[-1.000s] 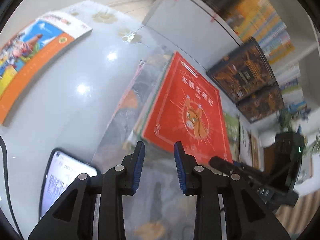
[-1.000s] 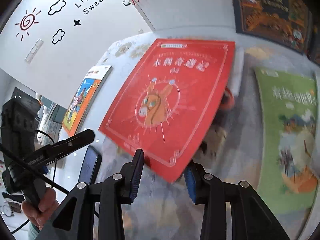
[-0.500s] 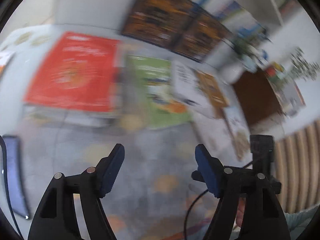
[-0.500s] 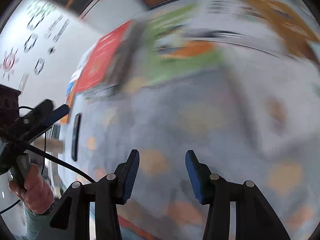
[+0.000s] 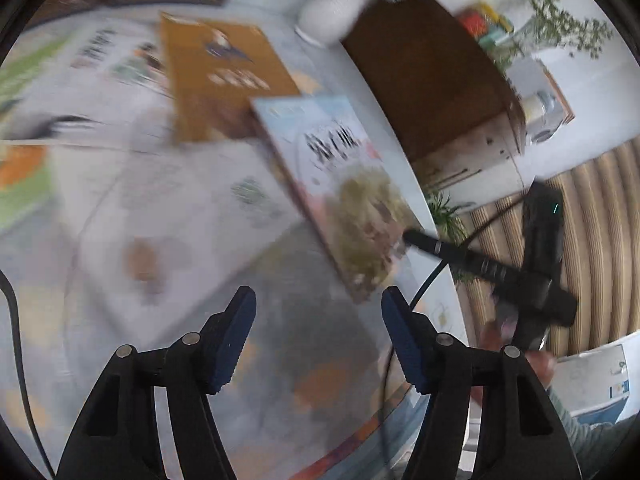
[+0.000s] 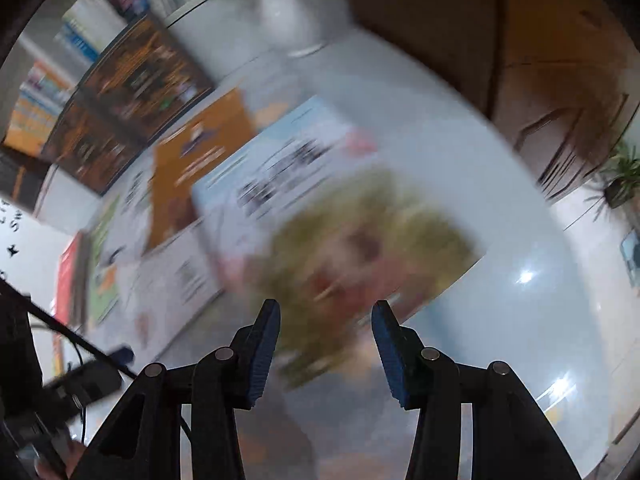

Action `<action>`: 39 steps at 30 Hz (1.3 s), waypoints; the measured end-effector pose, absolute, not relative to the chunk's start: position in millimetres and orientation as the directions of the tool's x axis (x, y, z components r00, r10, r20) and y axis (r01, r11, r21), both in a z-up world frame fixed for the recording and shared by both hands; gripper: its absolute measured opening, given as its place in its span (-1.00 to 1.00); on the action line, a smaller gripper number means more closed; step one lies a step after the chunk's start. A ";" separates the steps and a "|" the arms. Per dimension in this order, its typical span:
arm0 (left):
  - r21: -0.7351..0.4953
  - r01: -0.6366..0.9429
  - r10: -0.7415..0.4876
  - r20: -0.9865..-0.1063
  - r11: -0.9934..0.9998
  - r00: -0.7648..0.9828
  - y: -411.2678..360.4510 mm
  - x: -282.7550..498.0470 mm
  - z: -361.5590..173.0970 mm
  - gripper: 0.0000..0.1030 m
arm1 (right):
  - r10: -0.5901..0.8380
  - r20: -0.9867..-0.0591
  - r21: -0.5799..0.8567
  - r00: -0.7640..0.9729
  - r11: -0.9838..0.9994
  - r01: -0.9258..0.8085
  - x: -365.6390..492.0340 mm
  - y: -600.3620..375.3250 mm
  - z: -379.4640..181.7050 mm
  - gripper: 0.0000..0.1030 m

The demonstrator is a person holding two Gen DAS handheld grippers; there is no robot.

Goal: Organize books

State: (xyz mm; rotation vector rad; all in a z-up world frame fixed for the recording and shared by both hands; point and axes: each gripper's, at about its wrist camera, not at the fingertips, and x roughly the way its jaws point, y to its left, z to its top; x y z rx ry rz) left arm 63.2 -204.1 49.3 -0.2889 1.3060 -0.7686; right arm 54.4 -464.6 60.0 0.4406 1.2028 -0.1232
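both the left gripper [image 5: 318,336] and right gripper [image 6: 324,346] hang spread and empty over the table [image 6: 520,240], near a pale blue book [image 5: 340,184] overlapping a brown book [image 5: 220,80], beside a white vase [image 5: 332,12].

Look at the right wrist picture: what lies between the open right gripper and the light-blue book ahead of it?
Nothing lies between them. In the right wrist view the right gripper is open, and the light-blue book has its near edge just beyond the fingertips, blurred.

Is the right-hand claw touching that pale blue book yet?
Cannot tell. In the blurred right wrist view the open right gripper overlaps the pale blue book, without showing contact.
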 end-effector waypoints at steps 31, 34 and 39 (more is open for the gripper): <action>-0.793 0.184 -0.814 -0.561 0.581 0.151 -255.1 59.9 42.8 0.14 | 0.241 -0.927 0.255 0.286 0.967 0.010 114.9 -497.8 41.6 -0.25; -0.748 0.171 -0.767 -0.620 0.642 0.165 -253.3 61.6 40.2 -0.33 | 0.245 -0.923 0.256 0.299 0.967 0.000 110.7 -487.2 50.0 -0.24; -0.722 0.130 -0.732 -0.653 0.679 0.194 -221.0 48.5 39.4 -0.65 | 0.344 -0.896 0.354 0.282 0.935 -0.015 102.3 -462.5 56.0 -0.24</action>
